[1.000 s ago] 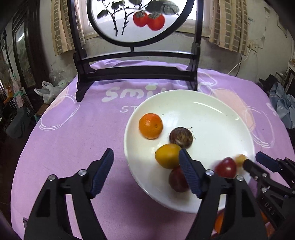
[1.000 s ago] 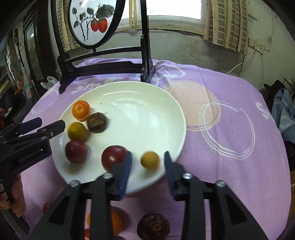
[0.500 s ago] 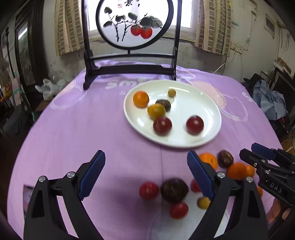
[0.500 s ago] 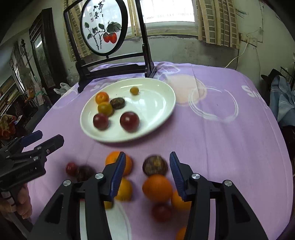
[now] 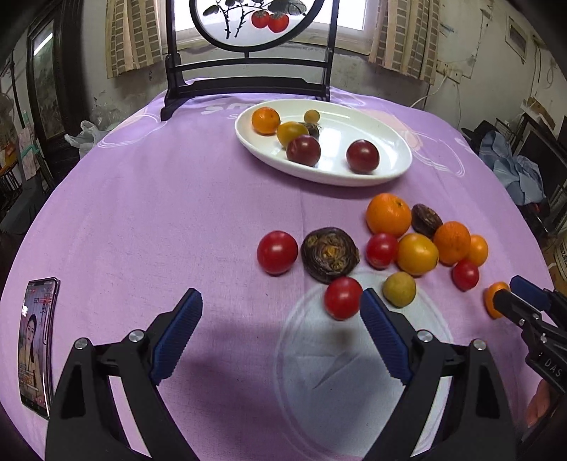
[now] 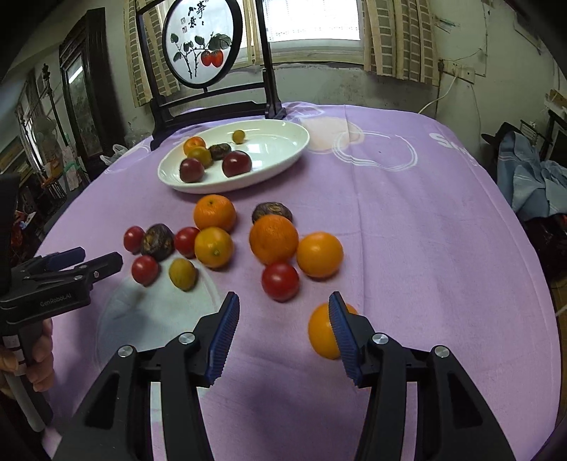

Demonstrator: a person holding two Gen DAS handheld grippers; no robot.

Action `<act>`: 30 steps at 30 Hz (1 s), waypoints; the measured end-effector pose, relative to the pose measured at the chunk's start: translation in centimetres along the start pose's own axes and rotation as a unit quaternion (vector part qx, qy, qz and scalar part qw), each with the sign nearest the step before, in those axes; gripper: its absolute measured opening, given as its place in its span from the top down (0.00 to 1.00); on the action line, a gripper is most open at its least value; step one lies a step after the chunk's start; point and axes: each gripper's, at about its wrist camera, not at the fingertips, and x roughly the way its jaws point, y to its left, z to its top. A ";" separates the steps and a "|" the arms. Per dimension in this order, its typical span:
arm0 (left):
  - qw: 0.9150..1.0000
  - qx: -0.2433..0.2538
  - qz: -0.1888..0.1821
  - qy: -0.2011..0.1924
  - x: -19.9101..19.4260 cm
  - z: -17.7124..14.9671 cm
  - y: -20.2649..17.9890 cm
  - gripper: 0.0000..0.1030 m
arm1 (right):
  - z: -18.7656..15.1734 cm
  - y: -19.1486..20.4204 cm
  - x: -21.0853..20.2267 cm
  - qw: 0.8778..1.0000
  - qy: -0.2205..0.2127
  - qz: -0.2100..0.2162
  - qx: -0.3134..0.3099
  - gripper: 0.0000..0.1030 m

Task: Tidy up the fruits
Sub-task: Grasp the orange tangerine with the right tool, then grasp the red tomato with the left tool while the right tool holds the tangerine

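A white plate at the far side of the purple table holds several fruits: an orange, yellow ones, two dark red plums and a brown one. Loose fruits lie nearer on the cloth: oranges, red tomatoes, a dark wrinkled fruit, a small yellow one. My left gripper is open and empty, a red tomato just inside its right finger. My right gripper is open and empty; an orange sits against its right finger.
A dark wooden screen stand with a round painted panel stands behind the plate. A phone lies at the table's left front edge. Blue clothing lies off the table on the right.
Both grippers have pulled back from the plate toward the near side of the table. A small yellow fruit rolled to the plate's far side. The loose fruit pile has come into view.
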 end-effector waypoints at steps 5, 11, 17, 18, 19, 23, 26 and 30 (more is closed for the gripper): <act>1.000 0.005 -0.002 0.006 0.8 -0.2 0.1 0.14 | -0.8 -1.6 0.3 0.999 0.007 -0.026 0.018 0.48; 1.000 0.015 -0.006 0.010 1.9 -0.4 0.1 0.14 | -1.5 -2.3 2.8 0.998 0.048 -0.036 0.023 0.48; 0.999 0.031 -0.010 0.002 2.1 -0.3 -0.4 0.14 | -1.6 -2.2 3.2 0.997 0.040 -0.059 0.012 0.64; 0.999 0.036 -0.009 0.001 2.1 -0.4 -0.6 0.14 | -1.6 -2.2 3.1 0.998 0.039 -0.054 0.013 0.65; 0.999 0.039 -0.008 0.000 2.1 -0.4 -0.7 0.14 | -1.6 -2.2 2.9 0.998 0.040 -0.047 0.019 0.65; 0.999 0.045 -0.006 0.002 2.2 -0.7 -1.1 0.14 | -1.5 -1.6 1.8 0.999 0.028 -0.018 0.018 0.65; 0.999 0.049 -0.015 0.016 2.5 -0.7 -1.6 0.23 | -1.5 -0.6 1.1 1.000 0.020 -0.001 0.003 0.65; 0.998 0.051 -0.020 0.025 2.7 -0.5 -2.1 0.31 | -1.7 0.6 0.5 1.000 0.018 0.017 -0.015 0.65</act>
